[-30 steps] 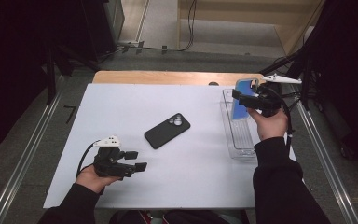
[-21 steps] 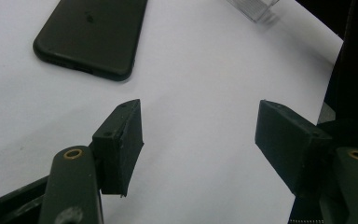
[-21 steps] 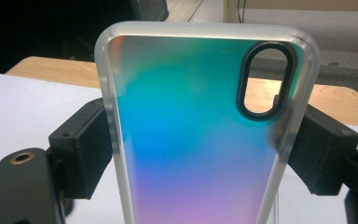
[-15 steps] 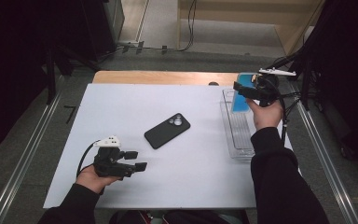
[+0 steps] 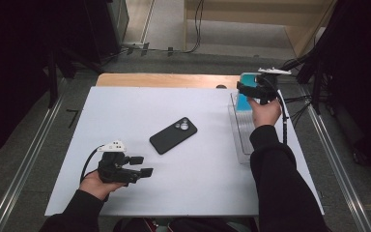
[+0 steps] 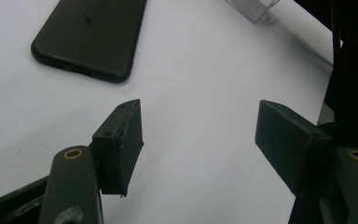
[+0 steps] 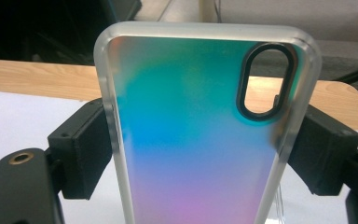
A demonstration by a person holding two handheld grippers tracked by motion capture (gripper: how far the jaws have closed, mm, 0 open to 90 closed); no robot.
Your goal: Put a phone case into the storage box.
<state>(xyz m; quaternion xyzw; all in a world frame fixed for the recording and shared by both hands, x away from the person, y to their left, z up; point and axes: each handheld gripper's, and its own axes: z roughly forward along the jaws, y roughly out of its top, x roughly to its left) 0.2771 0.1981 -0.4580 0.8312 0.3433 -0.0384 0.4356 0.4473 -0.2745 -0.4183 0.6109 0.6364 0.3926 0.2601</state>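
Leftmost, the left gripper [image 5: 140, 166] is seen resting low over the near part of the white tabletop [image 5: 125, 111], held in the left hand [image 5: 96, 182]; its jaws are spread wide with only bare tabletop between them, as the left gripper view confirms. Farther along, a black phone [image 5: 173, 136] is laid flat near the middle of the tabletop, camera side up, well apart from those jaws; in the left gripper view its far end is cut off by the top edge. Toward the right edge, a clear plastic tray [image 5: 240, 140] is set on the tabletop, partly hidden by the right sleeve. Above its far end the right gripper [image 5: 245, 90] is held up by the right hand [image 5: 265, 111], and an iridescent phone case [image 7: 191, 135] is pinched by its long edges between the jaws, standing upright with the camera cut-out at the top. The case's lower end is cut off in the right gripper view, and in the high view it is reduced to a small teal patch behind the gripper.
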